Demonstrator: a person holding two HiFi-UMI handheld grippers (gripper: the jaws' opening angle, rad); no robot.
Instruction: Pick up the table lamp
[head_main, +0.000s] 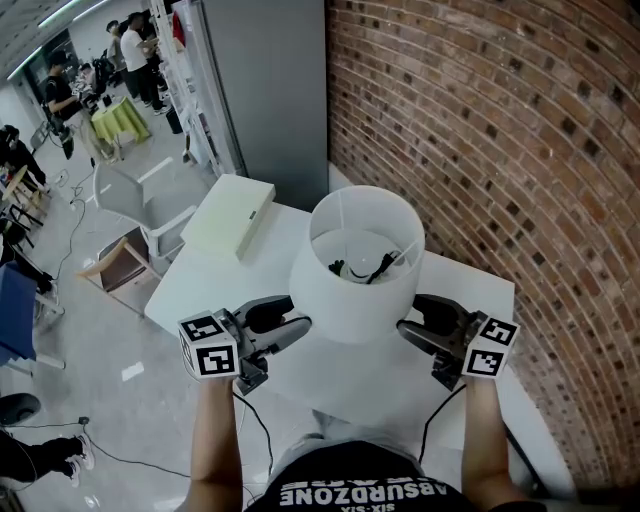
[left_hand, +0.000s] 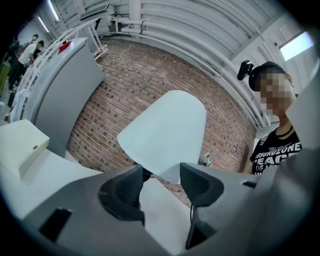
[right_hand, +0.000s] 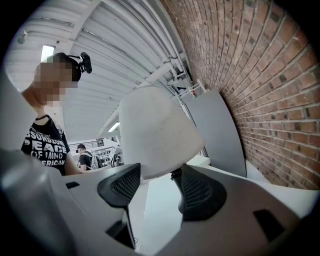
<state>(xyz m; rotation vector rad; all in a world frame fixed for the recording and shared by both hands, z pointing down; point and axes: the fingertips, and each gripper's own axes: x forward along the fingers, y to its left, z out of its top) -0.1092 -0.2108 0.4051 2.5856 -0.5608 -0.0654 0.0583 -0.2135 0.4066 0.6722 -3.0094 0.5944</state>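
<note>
The table lamp's white drum shade (head_main: 358, 262) stands on the white table (head_main: 470, 285), with its bulb and a dark fitting visible inside from above. My left gripper (head_main: 296, 326) is level at the shade's lower left edge, jaws open. My right gripper (head_main: 408, 323) is level at the lower right edge, also open. In the left gripper view the shade (left_hand: 167, 132) rises just beyond the open gripper (left_hand: 160, 182), and a dark stem (left_hand: 145, 175) shows by the left finger. In the right gripper view the shade (right_hand: 155, 130) sits beyond the open gripper (right_hand: 152, 182). Whether either touches the shade, I cannot tell.
A cream flat box (head_main: 232, 215) lies on the table's far left corner. A brick wall (head_main: 500, 130) runs close along the right, and a grey panel (head_main: 270, 80) stands behind. A white chair (head_main: 130, 195) and people are off to the left. A cable (head_main: 262, 430) hangs at the table's near edge.
</note>
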